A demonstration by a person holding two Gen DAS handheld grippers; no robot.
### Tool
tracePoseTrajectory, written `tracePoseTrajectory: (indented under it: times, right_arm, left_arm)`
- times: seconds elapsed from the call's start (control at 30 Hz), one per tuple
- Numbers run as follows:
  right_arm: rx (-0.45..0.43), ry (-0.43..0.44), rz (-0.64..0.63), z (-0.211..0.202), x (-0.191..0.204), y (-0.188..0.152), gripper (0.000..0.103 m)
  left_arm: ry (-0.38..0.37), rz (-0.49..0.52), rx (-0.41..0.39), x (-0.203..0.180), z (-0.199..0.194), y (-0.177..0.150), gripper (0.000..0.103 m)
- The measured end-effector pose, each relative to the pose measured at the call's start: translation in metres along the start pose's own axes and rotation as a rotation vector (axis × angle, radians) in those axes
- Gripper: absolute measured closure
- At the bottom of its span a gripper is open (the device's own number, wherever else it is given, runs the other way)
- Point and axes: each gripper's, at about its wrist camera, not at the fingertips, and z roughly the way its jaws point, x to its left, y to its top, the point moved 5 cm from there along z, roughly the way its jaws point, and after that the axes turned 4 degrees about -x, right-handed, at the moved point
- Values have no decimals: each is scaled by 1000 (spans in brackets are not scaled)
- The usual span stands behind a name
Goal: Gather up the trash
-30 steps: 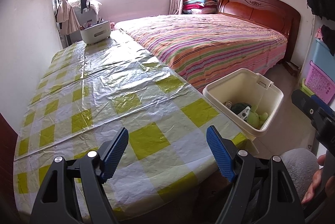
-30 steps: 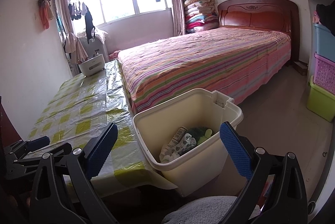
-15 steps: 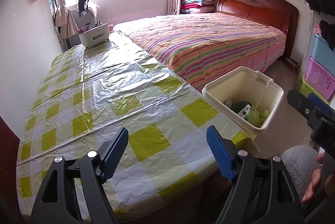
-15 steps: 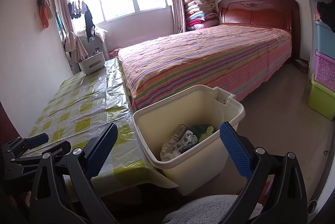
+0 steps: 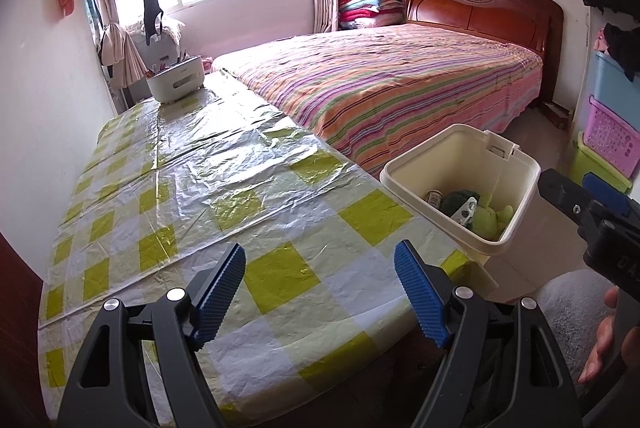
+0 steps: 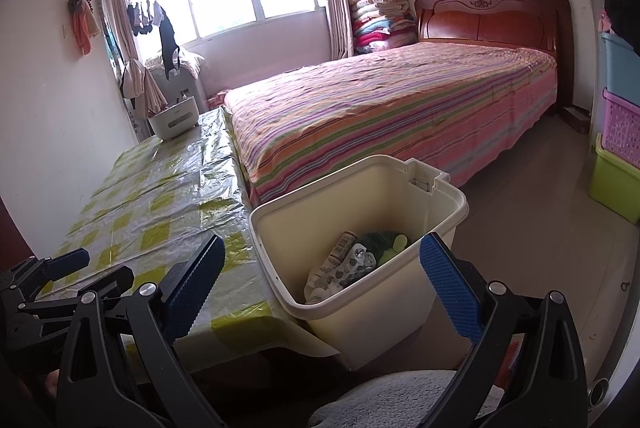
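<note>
A cream trash bin (image 5: 512,220) (image 6: 400,304) stands on the floor at the table's near right corner. Inside lie a can (image 5: 433,196), a green soft item (image 5: 490,218) and crumpled wrappers (image 6: 344,268). My left gripper (image 5: 320,292) is open and empty above the near end of the table with the yellow-checked cover (image 5: 192,196). My right gripper (image 6: 324,284) is open and empty, held just in front of the bin. No loose trash shows on the table.
A white caddy (image 5: 176,83) sits at the table's far end. A striped bed (image 5: 392,84) runs along the table's right side. Coloured storage boxes (image 6: 618,132) are stacked at the right wall. A grey cushion (image 6: 400,400) lies below the right gripper.
Both grippers have stayed open and empty. The views have tilted up slightly, showing more of the window and hanging clothes. The bin has not moved.
</note>
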Motion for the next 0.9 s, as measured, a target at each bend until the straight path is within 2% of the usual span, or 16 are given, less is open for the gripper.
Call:
tracePoseTrajectory:
  times: [0.17, 0.9]
  right_arm:
    - [1, 0, 2, 1, 0, -1, 7]
    - [-12, 18, 37, 9, -6, 7, 7]
  left_arm:
    - [12, 17, -10, -3, -1, 0, 17]
    - [15, 52, -8, -13, 5, -1, 17]
